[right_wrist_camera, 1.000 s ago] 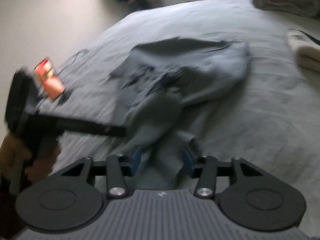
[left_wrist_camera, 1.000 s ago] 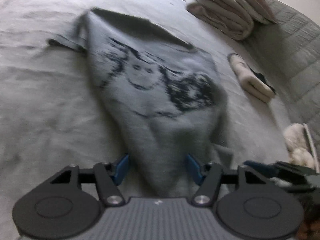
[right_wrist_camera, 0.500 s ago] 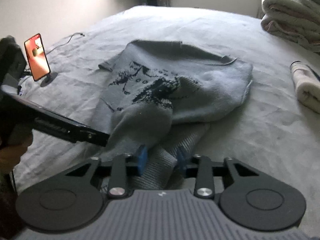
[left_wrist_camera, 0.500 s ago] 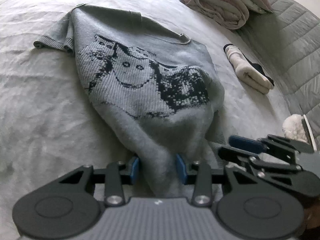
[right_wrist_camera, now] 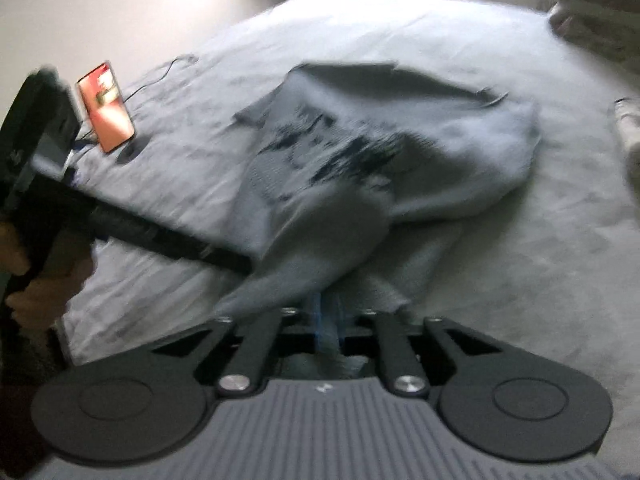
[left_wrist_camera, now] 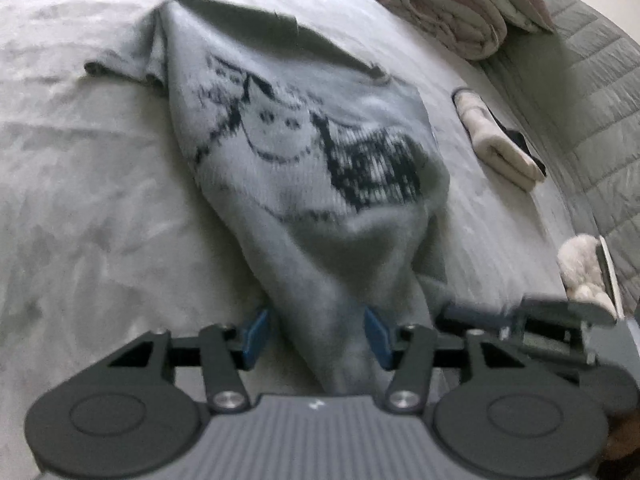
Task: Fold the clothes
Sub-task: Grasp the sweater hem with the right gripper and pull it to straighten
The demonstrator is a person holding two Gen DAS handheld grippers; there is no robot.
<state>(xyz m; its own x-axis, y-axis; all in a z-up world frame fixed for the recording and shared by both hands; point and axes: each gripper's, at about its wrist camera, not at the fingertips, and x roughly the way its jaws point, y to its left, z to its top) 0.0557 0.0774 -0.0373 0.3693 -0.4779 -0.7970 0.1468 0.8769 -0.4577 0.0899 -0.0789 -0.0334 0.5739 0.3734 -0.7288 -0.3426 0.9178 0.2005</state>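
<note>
Left wrist view: the left gripper is pointing down at a grey knitted sweater lying on the bed. A bunched end of the sweater is running between the blue fingers, which are standing apart; the jaws have just been opening, and the left pad is showing a gap to the cloth, so the hold looks loose at best. The sweater's patterned front is facing up and stretching away toward the far side, probably because it is being drawn out flat for a fold. A stack of folded blankets is sitting at the far right, and a small folded cream towel is lying just right of the sweater, well clear of it. The right gripper is showing at the right edge, close beside.

Right wrist view: the picture is blurring. The right gripper is holding its fingers close together on a pinch of the sweater, its jaws having just opened slightly; cloth is sitting between them. The left gripper is reaching in from the left, carried by a hand. A phone is standing propped on the bed behind it. Both grippers are working the same near end, seemingly to lift it together.
</note>
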